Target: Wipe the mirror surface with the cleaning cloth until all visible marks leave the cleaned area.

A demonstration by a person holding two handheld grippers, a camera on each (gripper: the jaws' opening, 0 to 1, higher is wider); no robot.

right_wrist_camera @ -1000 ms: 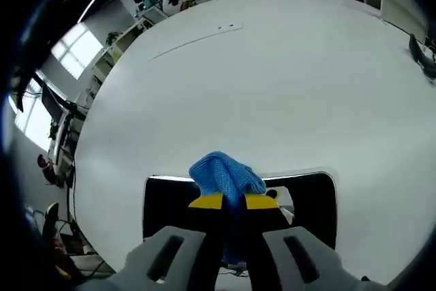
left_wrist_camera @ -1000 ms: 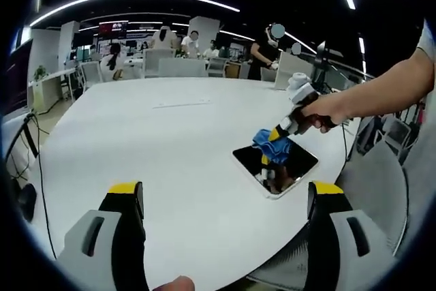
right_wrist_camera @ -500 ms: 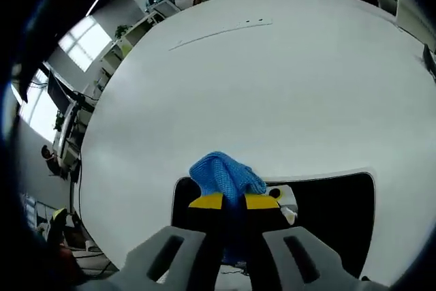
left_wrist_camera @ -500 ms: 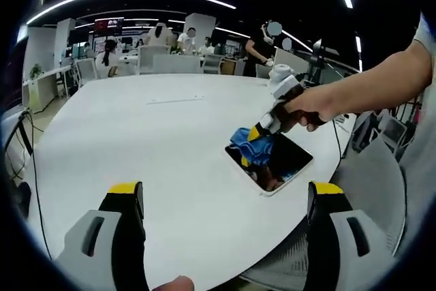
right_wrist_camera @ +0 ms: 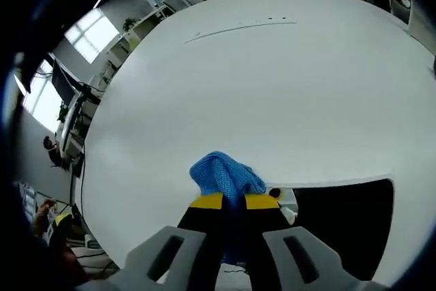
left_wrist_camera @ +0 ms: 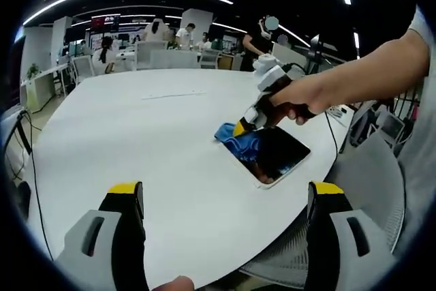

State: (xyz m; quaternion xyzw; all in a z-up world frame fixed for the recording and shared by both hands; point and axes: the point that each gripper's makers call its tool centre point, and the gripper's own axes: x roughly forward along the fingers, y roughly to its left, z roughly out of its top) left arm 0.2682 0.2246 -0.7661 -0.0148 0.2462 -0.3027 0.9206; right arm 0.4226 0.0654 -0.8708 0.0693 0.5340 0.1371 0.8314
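Left gripper view: left gripper (left_wrist_camera: pixel 228 219) open, empty; ahead to its right, mirror (left_wrist_camera: pixel 276 153) flat on table (left_wrist_camera: pixel 136 134).

Right gripper view: right gripper (right_wrist_camera: pixel 234 202) clamps soft, light cloth (right_wrist_camera: pixel 223 174) by its bunch (mirror likely fragile, slippery).

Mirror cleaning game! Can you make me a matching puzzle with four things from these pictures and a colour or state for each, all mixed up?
Things:
1. cleaning cloth
2. mirror
3. table
4. left gripper

Descriptions:
A. white and round
B. open, holding nothing
C. blue, pinched in the right gripper
D. dark and shiny, lying flat near the table's edge

Pairs: 1-C, 2-D, 3-A, 4-B
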